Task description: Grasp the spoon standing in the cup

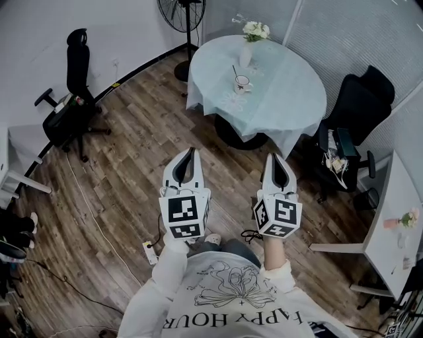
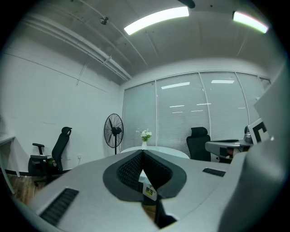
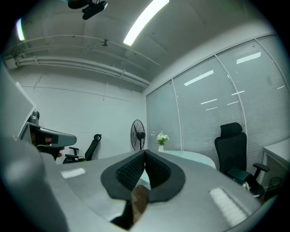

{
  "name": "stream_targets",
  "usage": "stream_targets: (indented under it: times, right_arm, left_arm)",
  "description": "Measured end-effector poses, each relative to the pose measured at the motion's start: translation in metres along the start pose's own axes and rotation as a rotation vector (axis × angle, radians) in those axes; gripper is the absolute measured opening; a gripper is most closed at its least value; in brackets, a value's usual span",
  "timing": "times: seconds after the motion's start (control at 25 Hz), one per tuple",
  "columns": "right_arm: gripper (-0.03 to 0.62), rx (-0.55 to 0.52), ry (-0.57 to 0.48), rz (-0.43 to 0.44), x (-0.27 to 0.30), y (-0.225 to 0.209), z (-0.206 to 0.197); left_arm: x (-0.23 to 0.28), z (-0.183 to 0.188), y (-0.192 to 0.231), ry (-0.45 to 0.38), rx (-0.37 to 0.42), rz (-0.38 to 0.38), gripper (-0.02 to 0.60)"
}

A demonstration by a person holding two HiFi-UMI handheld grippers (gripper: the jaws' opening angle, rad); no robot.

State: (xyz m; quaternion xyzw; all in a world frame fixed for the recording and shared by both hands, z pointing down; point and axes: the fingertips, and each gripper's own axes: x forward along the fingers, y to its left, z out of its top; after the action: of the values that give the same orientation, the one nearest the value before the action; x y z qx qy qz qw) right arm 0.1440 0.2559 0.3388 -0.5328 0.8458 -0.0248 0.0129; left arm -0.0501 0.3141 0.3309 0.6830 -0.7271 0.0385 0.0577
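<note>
Wooden floor [image 1: 132, 152] is filling most of the head view, and a round bench [image 1: 291, 99] under a pale cloth is standing at the far side of it, between a fan [image 1: 182, 13] and a black office chair [image 1: 360, 99]. On that bench the cup [image 1: 242, 83] is sitting near the middle, with the spoon [image 1: 234, 70] standing in it and leaning up and away to the left. A vase of flowers [image 1: 251, 33] is standing just beyond the cup.

The person is holding both tools out over the floor, well apart from the bench. The left tool [image 1: 192, 150] is clenched on nothing, its tips meeting. The right tool [image 1: 275, 156] is likewise clenched and empty.

The step in hand looks to be the approach, so the grasp itself is not yet begun. To do it well, whichever tool is taking the spoon should be releasing its jaws before it gets to the cup. It should be coming at the handle above the rim, with one jaw on each side of the stem. Closing gently should be keeping the cup from tipping. Staying on the near side should be keeping the tool clear of the vase.
</note>
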Motion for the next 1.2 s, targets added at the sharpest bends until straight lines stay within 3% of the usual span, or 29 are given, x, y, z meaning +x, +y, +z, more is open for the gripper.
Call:
stream_targets:
  times: [0.28,0.36,0.64,1.2]
  right_arm:
    - [0.013,-0.01,0.023,0.005,0.011,0.006,-0.006]
    - [0.052,-0.011,0.029,0.008,0.015,0.006,-0.008]
    - [0.06,-0.016,0.045,0.022,0.044,0.0,-0.014]
    - [0.081,0.003,0.047,0.091,0.169,-0.033,-0.016]
  left_arm:
    - [0.015,-0.007,0.007,0.02,-0.008,-0.013,0.006]
    - [0.021,-0.009,0.006,0.027,-0.011,-0.02,0.006]
    - [0.051,-0.013,0.004,0.044,-0.021,-0.028,0.006]
    - [0.165,-0.003,0.011,0.056,-0.016,0.029,0.006]
